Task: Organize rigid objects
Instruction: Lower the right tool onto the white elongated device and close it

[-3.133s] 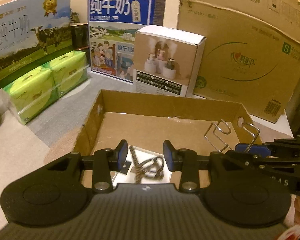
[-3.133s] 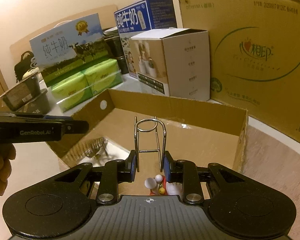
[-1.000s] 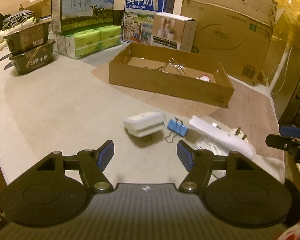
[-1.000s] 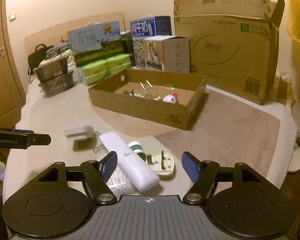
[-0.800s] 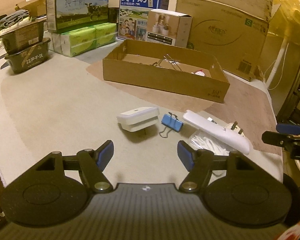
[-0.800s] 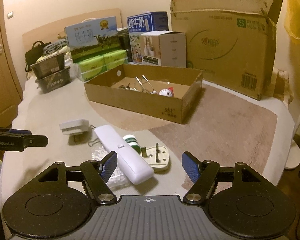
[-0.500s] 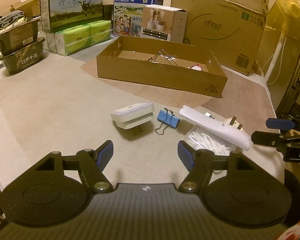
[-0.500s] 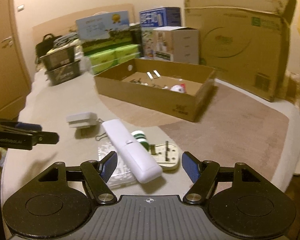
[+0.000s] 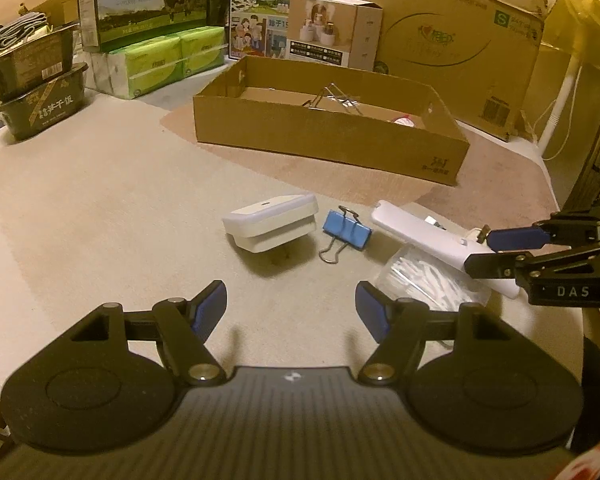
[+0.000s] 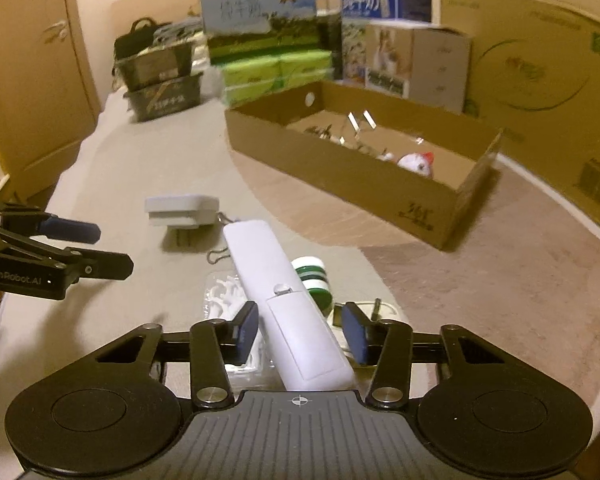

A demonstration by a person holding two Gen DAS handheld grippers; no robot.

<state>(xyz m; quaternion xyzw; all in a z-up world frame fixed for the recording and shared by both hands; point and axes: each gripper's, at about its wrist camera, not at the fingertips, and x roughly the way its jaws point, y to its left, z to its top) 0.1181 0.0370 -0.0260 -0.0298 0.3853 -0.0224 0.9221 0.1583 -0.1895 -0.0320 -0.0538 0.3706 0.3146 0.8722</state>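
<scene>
The right wrist view is motion-blurred; print on the background cartons is unreadable there. The long white plastic remote control (image 10: 288,300) covers part of the clear plastic packet of white picks (image 10: 224,300) and most of the white plug adapter (image 10: 374,310). The shallow brown cardboard tray (image 9: 328,136) wall hides its contents' lower parts. Right hand-held gripper (image 9: 480,250) body is cut off at the left view's edge.

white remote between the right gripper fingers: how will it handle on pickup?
The white remote looks rigid, so it probably won't flex. It's long and the right gripper straddles its near end, so the far end may droop. It lies propped on the clear bag, so it could shift as the fingers close.
</scene>
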